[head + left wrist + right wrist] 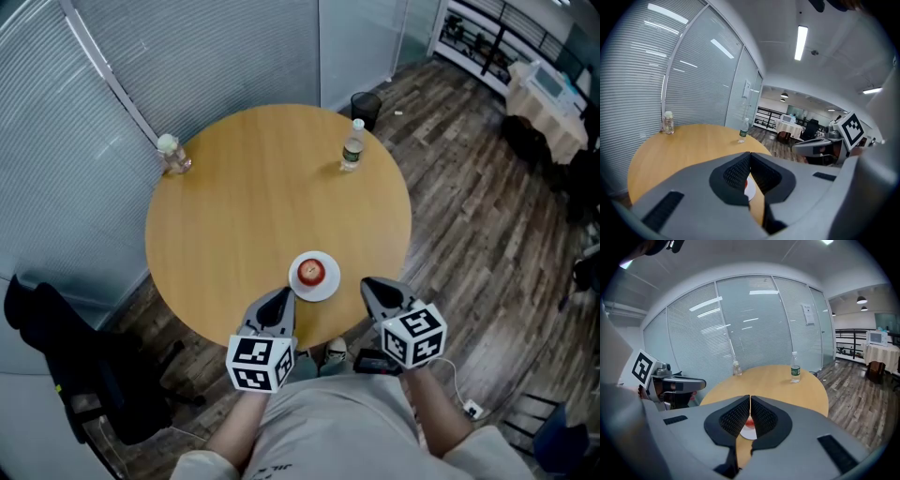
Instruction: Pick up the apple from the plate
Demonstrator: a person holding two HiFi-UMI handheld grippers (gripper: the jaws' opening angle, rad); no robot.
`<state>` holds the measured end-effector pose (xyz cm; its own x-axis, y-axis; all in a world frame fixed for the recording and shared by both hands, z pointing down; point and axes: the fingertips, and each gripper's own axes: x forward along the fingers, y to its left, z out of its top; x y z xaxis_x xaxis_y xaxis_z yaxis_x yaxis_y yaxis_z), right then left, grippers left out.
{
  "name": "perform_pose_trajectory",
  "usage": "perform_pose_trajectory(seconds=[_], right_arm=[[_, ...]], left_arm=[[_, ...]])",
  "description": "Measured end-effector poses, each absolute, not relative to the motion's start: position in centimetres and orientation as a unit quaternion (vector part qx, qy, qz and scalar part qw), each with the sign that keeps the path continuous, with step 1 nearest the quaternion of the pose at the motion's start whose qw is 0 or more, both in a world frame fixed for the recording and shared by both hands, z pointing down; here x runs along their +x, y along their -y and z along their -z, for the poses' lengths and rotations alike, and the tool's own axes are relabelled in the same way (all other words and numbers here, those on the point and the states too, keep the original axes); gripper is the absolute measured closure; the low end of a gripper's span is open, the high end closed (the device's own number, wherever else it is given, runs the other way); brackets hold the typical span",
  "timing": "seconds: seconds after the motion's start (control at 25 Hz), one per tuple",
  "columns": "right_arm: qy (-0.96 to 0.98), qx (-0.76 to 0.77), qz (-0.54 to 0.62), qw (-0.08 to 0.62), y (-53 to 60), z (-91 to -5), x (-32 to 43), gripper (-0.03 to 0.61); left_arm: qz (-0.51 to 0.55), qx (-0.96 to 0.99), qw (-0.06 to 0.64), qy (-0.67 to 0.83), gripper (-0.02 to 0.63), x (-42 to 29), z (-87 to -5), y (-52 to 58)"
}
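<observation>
A red apple sits on a small white plate near the front edge of the round wooden table. My left gripper hovers just left of the plate, jaws shut with nothing in them. My right gripper is just right of the plate, off the table's edge, and also shut and empty. In the left gripper view the shut jaws hide most of the plate. In the right gripper view a sliver of apple and plate shows below the shut jaws.
A water bottle with a green label stands at the table's far right. Another bottle stands at the far left. A black chair is on the floor to the left, a dark bin beyond the table, and glass walls with blinds behind.
</observation>
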<state>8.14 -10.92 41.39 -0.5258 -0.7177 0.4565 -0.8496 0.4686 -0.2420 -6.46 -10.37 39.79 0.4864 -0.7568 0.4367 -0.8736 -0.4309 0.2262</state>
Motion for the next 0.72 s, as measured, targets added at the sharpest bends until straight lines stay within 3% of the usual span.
perform_pose_trajectory(seconds=[0.72], right_arm=[[0.830,0.477,-0.251,0.142,12.9,-43.3,8.5,0.548]], left_arm=[[-0.159,0.849,0.224,0.452,0.611,-5.3,-42.2,12.7]])
